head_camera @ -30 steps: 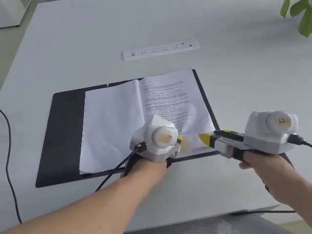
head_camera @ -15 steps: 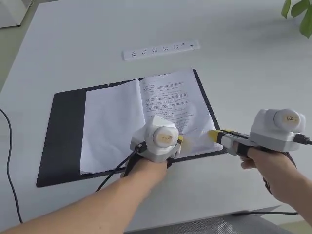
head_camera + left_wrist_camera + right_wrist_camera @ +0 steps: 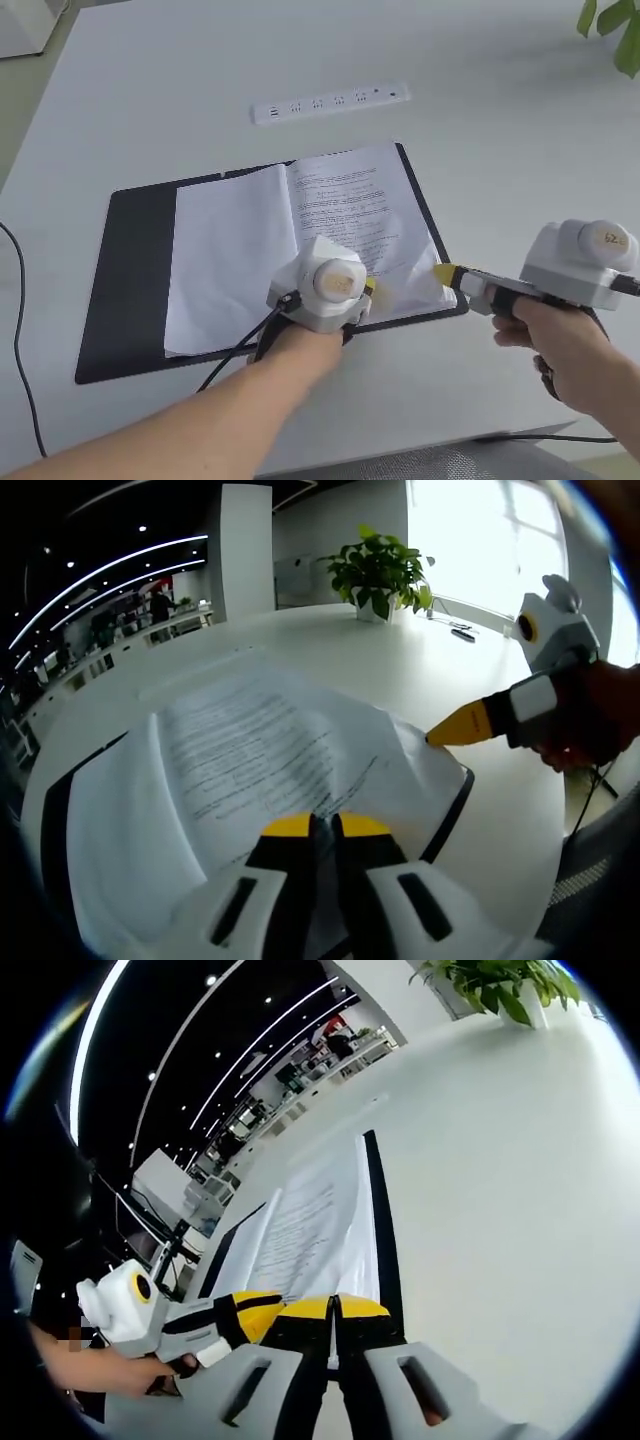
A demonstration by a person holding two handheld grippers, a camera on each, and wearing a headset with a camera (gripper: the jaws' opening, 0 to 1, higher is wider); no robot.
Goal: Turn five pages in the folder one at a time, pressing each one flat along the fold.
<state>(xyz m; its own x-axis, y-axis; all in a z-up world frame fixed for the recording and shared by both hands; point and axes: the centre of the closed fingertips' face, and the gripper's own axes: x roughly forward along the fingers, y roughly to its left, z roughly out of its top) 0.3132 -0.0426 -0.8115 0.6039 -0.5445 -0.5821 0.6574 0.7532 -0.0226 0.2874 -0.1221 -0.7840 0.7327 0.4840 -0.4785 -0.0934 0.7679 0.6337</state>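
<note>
The right gripper (image 3: 334,1310) has its yellow-tipped jaws closed together at the near edge of a white page (image 3: 315,1220) in the black folder (image 3: 378,1210). The folder stretches away across the white surface (image 3: 500,1160). Whether the jaws pinch the paper cannot be told. The left gripper (image 3: 258,1315) reaches in from the left, held by a hand (image 3: 90,1370).

A pale grey tabletop (image 3: 500,120) carries an open black folder (image 3: 130,290) near its front edge, a white power strip (image 3: 330,102) beyond it, a dark cable (image 3: 18,330) at left, and a potted plant (image 3: 612,30) far right.
</note>
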